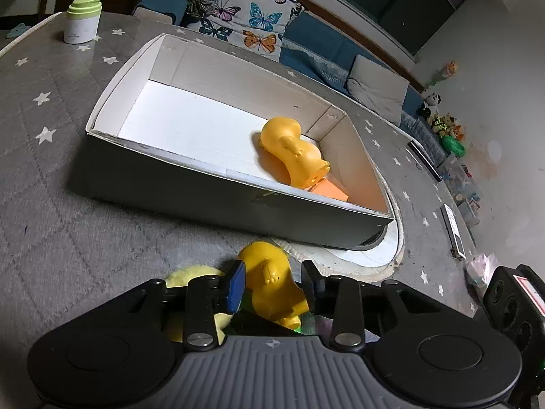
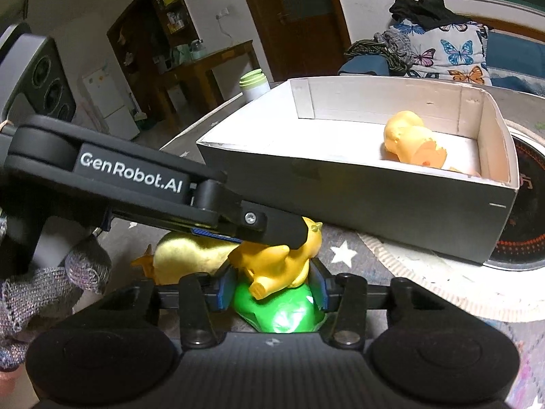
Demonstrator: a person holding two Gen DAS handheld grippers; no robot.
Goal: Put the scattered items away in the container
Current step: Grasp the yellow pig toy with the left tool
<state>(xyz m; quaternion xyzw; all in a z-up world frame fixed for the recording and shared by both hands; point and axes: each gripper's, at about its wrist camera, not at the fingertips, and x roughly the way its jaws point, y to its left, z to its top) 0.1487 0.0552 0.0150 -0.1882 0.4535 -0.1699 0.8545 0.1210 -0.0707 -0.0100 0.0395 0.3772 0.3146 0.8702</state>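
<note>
A white cardboard box stands on the grey star-patterned table and holds one orange duck toy. A second orange duck toy lies on the table in front of the box. My left gripper has its fingers on both sides of this duck, with a small gap on the right side. My right gripper is open around a green toy that lies under the duck. A pale yellow plush toy lies beside them. The left gripper's body crosses the right wrist view.
A white jar with a green lid stands at the table's far corner. A round stove plate sits under the box's right end. A sofa with a butterfly pillow lies beyond the table.
</note>
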